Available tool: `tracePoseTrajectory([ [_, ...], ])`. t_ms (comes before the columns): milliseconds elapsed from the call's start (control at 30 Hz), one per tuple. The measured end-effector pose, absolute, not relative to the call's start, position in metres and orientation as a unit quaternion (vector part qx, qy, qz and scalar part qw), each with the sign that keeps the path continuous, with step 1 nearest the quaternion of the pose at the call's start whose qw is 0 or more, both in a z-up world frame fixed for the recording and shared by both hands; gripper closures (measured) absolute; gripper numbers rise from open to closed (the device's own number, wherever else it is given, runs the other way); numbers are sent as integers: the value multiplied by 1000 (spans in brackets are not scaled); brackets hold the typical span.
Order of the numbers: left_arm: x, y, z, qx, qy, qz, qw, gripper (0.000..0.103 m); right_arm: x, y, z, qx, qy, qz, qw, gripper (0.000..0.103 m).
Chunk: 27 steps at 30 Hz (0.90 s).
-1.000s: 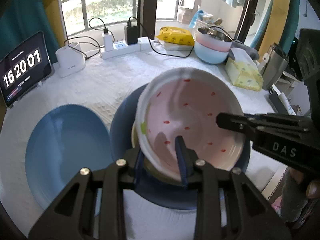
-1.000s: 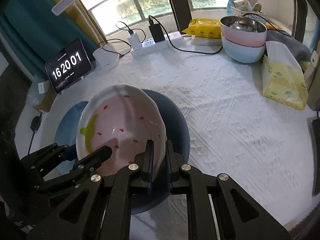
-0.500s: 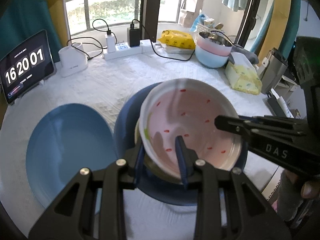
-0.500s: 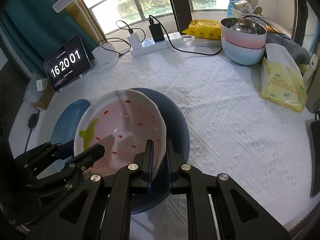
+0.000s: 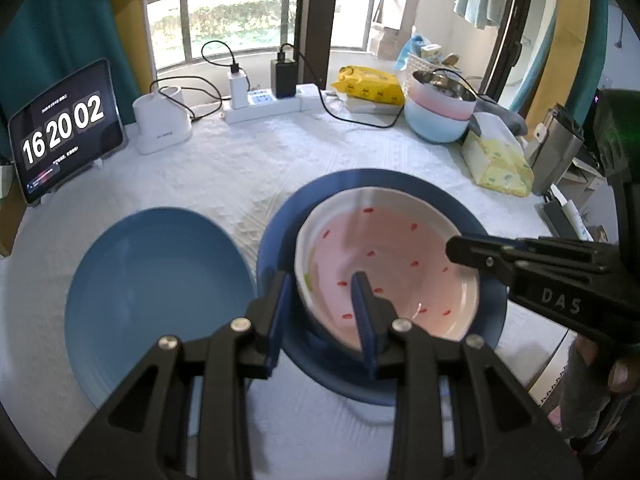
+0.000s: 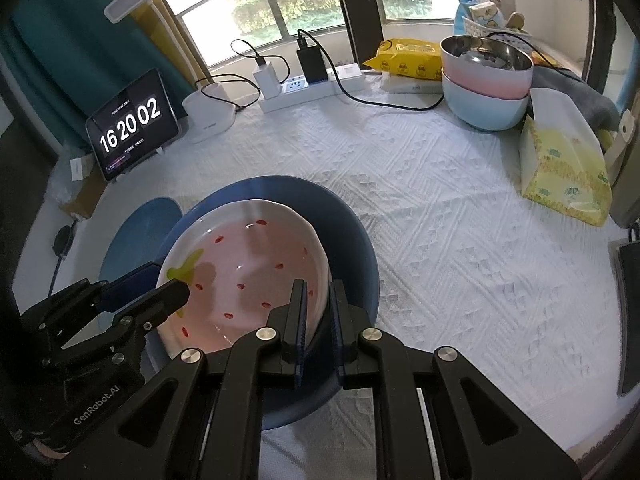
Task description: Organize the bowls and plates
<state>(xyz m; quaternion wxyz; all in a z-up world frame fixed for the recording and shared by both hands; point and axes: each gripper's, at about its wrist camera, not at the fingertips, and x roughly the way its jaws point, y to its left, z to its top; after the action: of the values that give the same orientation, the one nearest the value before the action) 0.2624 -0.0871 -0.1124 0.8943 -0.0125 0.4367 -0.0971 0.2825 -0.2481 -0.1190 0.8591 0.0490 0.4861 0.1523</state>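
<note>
White quilted cloth (image 5: pixel 248 176) covers the table, which stands before a barred window (image 5: pixel 240 12) with a teal curtain (image 5: pixel 52 32) at its left. In the left wrist view I count two blue plates: a lighter blue plate (image 5: pixel 152 292) lies alone on the left, and a dark blue plate (image 5: pixel 400 188) just beside it carries one pink strawberry plate (image 5: pixel 384 256). The left gripper (image 5: pixel 320 312) has its jaws on either side of the near rim of the strawberry plate; whether the pads press on it I cannot tell. At the back stand one tablet clock (image 5: pixel 64 128) and two stacked bowls (image 5: pixel 436 116).

In the right wrist view the same cloth reaches to one yellow tissue pack (image 6: pixel 564 168) at the right. The right gripper (image 6: pixel 318 316) is clenched on the right rim of the strawberry plate (image 6: pixel 248 272), which sits inside the dark blue plate (image 6: pixel 352 236). One power strip (image 6: pixel 304 88) lies near the window.
</note>
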Motion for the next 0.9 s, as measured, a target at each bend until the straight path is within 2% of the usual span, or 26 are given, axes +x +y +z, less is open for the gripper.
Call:
tracePoseTrajectory([
  [767,264,-45,-93,-37,414,-61,908,68,270,-268,-78,39,428,137,893,90],
  [900,267,-36,-98,-44,419,-53,905,66,272,-279,-78,48,425,130,895,82],
])
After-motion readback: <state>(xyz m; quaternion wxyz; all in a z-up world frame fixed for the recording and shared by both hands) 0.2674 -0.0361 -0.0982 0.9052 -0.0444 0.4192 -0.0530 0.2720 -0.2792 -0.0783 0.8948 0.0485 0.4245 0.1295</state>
